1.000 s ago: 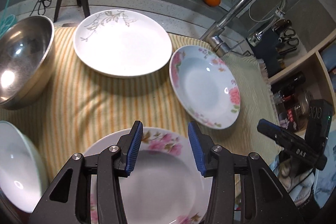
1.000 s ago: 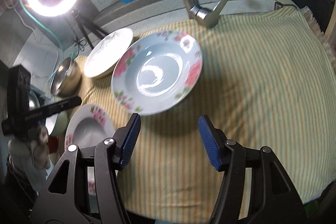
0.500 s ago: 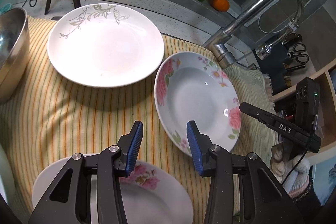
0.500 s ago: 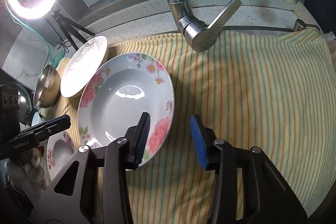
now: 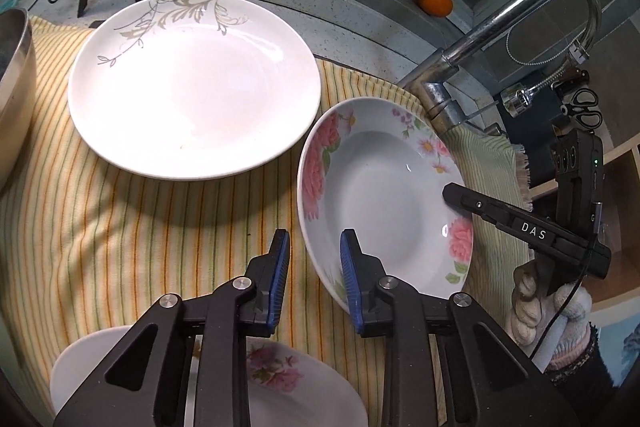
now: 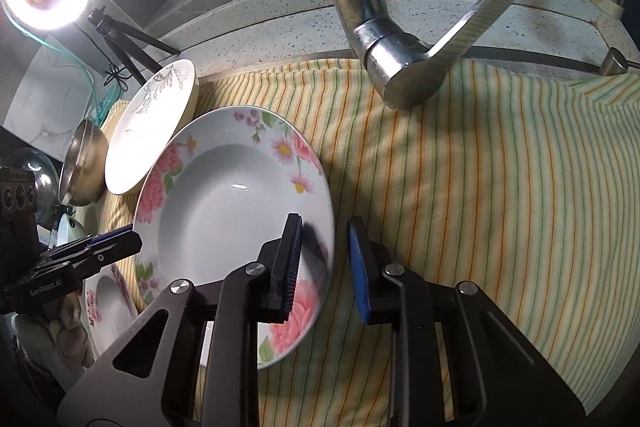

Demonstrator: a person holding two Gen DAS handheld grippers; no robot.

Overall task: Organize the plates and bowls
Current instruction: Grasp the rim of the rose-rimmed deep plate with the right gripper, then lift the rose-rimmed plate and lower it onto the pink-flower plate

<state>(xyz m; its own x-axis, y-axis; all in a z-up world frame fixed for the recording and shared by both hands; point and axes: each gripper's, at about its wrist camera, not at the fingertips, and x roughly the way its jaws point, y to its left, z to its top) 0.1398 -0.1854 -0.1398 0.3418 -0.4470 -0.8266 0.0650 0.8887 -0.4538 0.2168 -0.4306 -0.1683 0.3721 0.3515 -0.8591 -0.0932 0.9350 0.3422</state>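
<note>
Both grippers straddle opposite rims of the flowered soup plate: left gripper and right gripper have just been closing, jaws narrow, pads not visibly pressing. Next: clamp, lift level. Open striped cloth beyond right jaws; faucet overhangs, white plate near.

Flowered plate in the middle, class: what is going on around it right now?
A person is working with a handheld tool in each hand. The left tool and the right tool straddle opposite sides of the flowered plate's rim. Both have just been closing, with the rim between their jaws, but a little gap still shows at each, so neither grip looks firm yet. The plate sits on the striped cloth, beside a white plate.
</note>
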